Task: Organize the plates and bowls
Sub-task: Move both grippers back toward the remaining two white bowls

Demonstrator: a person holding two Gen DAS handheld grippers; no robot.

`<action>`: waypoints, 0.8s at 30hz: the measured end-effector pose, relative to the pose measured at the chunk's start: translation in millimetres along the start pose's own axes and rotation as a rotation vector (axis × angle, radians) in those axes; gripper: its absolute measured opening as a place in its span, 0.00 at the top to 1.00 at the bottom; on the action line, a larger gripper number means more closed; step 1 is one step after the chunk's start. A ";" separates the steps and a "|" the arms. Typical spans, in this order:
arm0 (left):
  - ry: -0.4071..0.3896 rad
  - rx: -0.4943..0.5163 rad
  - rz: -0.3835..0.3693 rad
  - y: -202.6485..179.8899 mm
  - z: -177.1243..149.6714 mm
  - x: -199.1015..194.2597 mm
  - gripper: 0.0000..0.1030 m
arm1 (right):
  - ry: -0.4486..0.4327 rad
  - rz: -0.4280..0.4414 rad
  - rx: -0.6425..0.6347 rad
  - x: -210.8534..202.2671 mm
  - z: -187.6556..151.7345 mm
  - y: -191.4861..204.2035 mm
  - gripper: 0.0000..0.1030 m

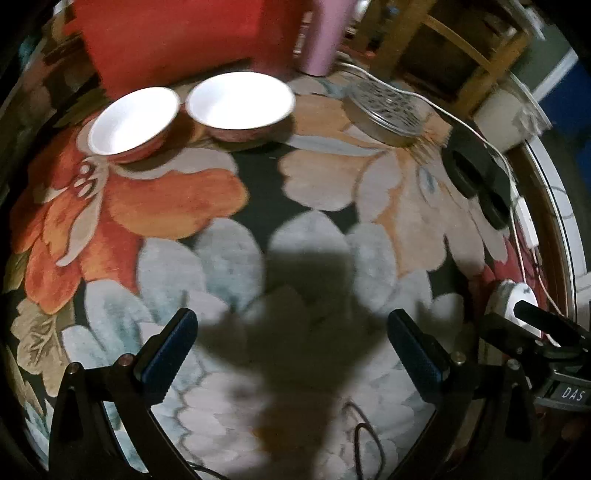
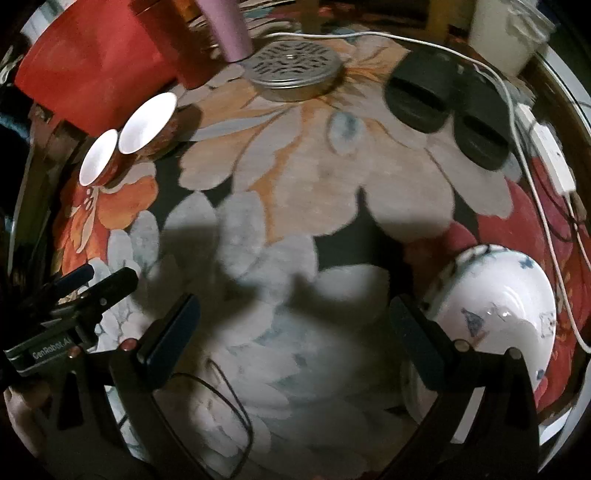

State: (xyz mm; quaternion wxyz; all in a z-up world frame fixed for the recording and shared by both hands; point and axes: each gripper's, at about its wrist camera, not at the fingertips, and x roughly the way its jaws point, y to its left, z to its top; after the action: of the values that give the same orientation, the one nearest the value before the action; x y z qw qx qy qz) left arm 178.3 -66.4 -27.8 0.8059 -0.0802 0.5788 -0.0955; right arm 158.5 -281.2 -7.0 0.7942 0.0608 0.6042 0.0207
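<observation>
Two red bowls with white insides stand side by side at the far left of the floral rug: the left bowl [image 1: 133, 122] [image 2: 98, 157] and the right bowl [image 1: 240, 103] [image 2: 147, 122]. A white bowl with blue marks [image 2: 495, 310] lies just right of my right gripper [image 2: 291, 323], its edge also showing in the left wrist view [image 1: 517, 302]. My left gripper [image 1: 288, 343] hovers open over the rug, nothing between its fingers. The right gripper is open too, empty, its right finger [image 2: 417, 339] close to the white bowl.
A perforated round metal tin [image 1: 388, 114] [image 2: 291, 70], a pair of black slippers [image 2: 443, 107] [image 1: 476, 173], a white cable with a power strip [image 2: 550, 151], a pink bottle [image 2: 229, 29] and a red box [image 1: 177, 37] line the rug's far side. A thin dark cord [image 2: 229, 398] lies near me.
</observation>
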 end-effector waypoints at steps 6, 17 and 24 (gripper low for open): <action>-0.010 -0.057 0.027 39.2 1.5 -1.6 0.01 | 0.006 0.007 -0.040 11.0 10.0 26.2 0.00; -0.030 -0.140 0.070 95.6 7.9 -5.1 0.01 | 0.032 0.068 -0.073 34.0 31.4 67.1 0.00; -0.055 -0.170 0.092 127.1 15.3 -12.0 0.01 | 0.033 0.135 -0.078 52.9 53.4 96.7 0.00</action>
State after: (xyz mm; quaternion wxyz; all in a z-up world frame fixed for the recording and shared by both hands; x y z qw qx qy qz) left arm 196.9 59.9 -42.5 0.8152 -0.1242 0.5656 -0.0065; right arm 228.0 -183.5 -31.9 0.7827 0.0700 0.6105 0.0990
